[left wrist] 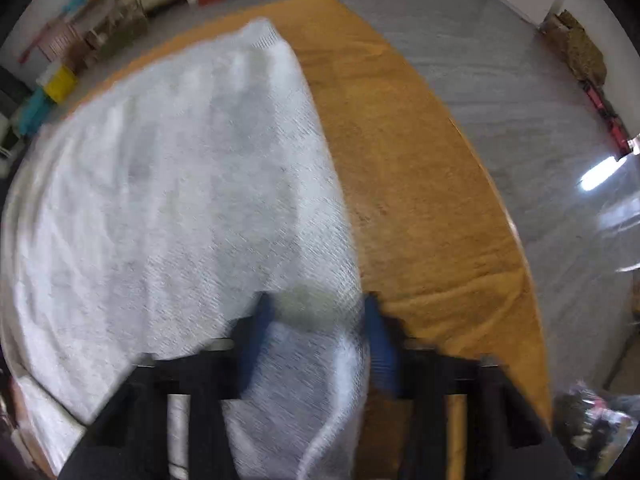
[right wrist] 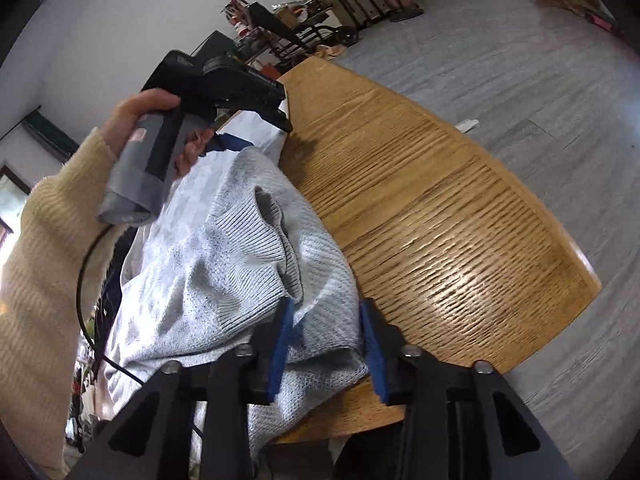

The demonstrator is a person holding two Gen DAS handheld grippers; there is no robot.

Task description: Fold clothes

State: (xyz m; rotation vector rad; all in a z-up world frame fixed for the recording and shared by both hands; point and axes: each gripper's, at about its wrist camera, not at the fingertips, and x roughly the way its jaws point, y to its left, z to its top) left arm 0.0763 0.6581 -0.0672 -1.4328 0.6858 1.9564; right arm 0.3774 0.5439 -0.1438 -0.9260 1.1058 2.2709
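The left gripper (left wrist: 316,336), a black two-finger claw with blue pads, has a bunched edge of the pale grey knitted sweater (left wrist: 180,184) between its fingers; the picture is blurred, so I cannot tell whether the pads press the cloth or merely straddle it. The right gripper (right wrist: 326,344), the same black-and-blue make, stands over a fold of the sweater's edge at the near side of the golden oak table (right wrist: 440,208); the knit fills the gap between its pads, yet whether they truly pinch it I cannot tell either. The sweater lies spread over the left part of the table, its ribbed hem (right wrist: 256,236) rumpled upward near the right gripper; from the right wrist view, a hand (right wrist: 136,120) in a cream woollen sleeve (right wrist: 44,260) holds the left gripper above the cloth's far side. The knit looks soft, limp and light, likely to sag and stretch where lifted; I judge that the firmer ribbed hem or a doubled edge would give the surest hold, not a single loose layer.
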